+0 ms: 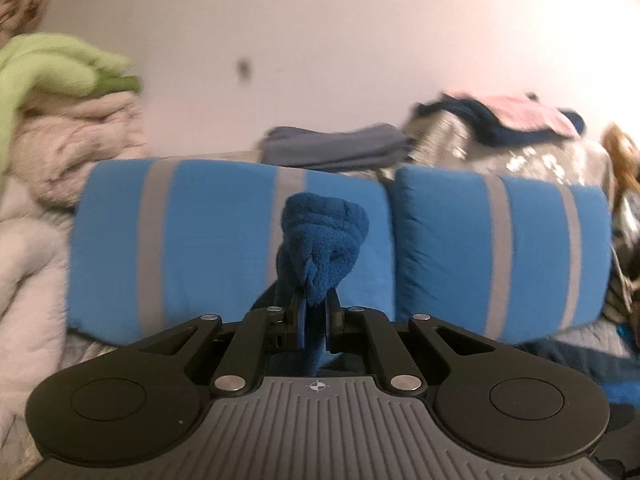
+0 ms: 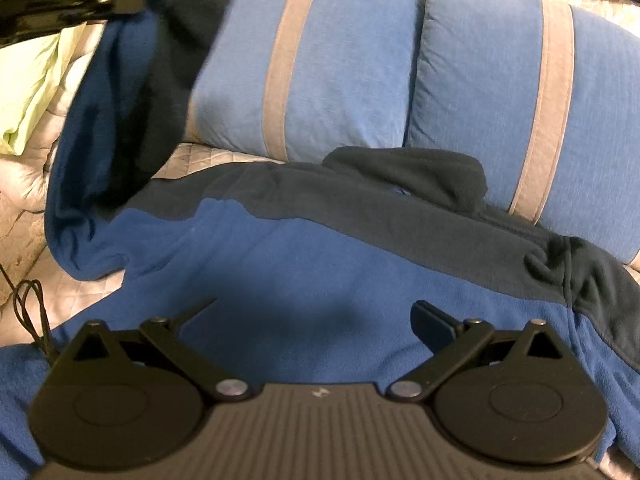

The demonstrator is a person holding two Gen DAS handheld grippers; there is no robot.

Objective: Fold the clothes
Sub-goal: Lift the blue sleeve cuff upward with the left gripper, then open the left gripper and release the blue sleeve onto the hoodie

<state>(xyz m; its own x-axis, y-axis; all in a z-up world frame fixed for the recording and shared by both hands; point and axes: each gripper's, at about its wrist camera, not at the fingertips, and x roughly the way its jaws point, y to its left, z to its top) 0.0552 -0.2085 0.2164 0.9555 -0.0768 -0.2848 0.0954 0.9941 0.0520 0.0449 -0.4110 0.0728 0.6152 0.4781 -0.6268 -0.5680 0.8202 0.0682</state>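
A blue fleece jacket (image 2: 304, 264) with a dark navy yoke and collar lies spread on the bed in the right wrist view. Its left sleeve (image 2: 120, 112) is lifted up toward the top left, where my left gripper (image 2: 132, 2) holds its end. In the left wrist view, that left gripper (image 1: 316, 312) is shut on the bunched blue sleeve cuff (image 1: 320, 236), raised in front of the pillows. My right gripper (image 2: 316, 312) hovers open just over the jacket's blue body, with nothing between its fingers.
Two blue pillows with grey stripes (image 1: 224, 240) (image 2: 500, 92) stand behind the jacket. Piled beige and green clothes (image 1: 60, 92) sit at the left, folded grey and navy garments (image 1: 336, 146) behind the pillows. A thin black cable (image 2: 28, 312) lies on the quilt at left.
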